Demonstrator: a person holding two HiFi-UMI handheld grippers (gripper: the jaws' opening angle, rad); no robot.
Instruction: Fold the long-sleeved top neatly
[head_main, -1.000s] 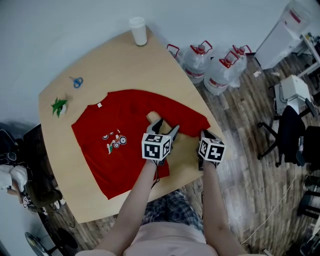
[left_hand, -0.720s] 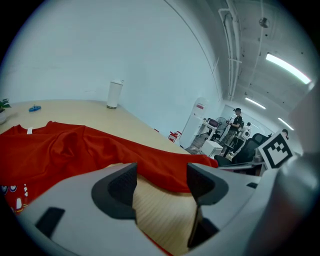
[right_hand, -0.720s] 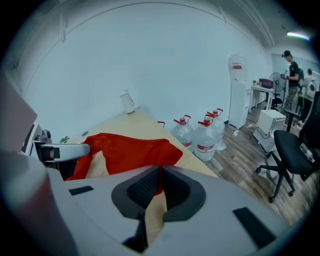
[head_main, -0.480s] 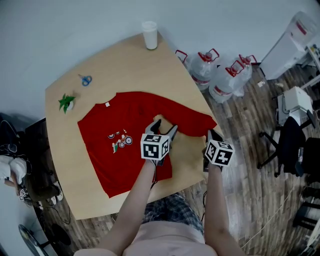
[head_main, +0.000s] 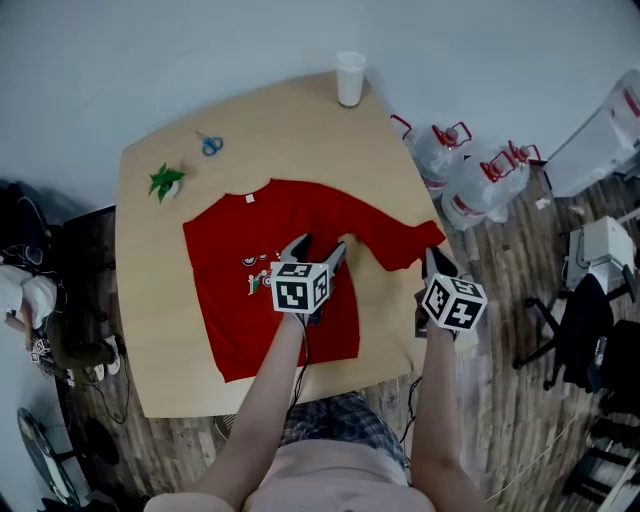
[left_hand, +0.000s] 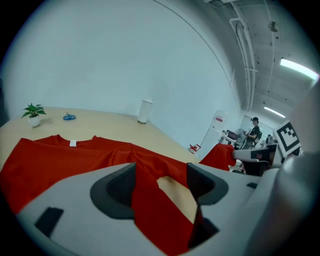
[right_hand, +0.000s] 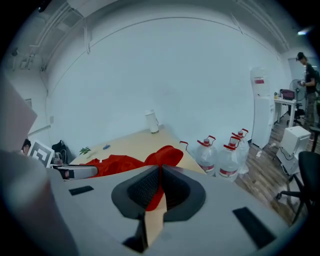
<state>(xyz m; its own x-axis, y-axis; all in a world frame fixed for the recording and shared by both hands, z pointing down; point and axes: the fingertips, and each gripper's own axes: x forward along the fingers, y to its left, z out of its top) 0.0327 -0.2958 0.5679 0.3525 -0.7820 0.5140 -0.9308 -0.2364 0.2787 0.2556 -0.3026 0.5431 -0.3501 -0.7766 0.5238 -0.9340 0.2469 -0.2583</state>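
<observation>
**A:** Where does the top lie?

**B:** The red long-sleeved top (head_main: 270, 310) is spread flat on the wooden table (head_main: 290, 120), in the middle of the head view. Its collar (head_main: 248, 198) points to the upper left and its print (head_main: 260, 277) faces up. One sleeve (head_main: 400, 240) reaches out to the right of the frame, toward the table's right edge.

**A:** And the right gripper?

**B:** The right gripper (head_main: 431, 262) is at that sleeve's end, centre right in the head view. In the right gripper view its jaws are together with a thin fold of red cloth pinched between the pads. Just beyond the tips the sleeve end rises in a hump.

**A:** The left one?

**B:** The left gripper (head_main: 320, 246) is over the body of the top, just right of the print and near where the sleeve joins. Its jaws stand well apart and grip nothing. In the left gripper view the gap shows a band of red cloth and a patch of bare table. The cloth seems to lie below the pads, though I can't be sure it clears the pad on the left of that frame.

**A:** Anything else about?

**B:** A white cup (head_main: 350, 78) stands at the table's top edge. Blue-handled scissors (head_main: 210, 146) and a small potted plant (head_main: 165, 182) are at the upper left, all apart from the top. Water bottles (head_main: 480, 190) stand on the floor at the right.
</observation>
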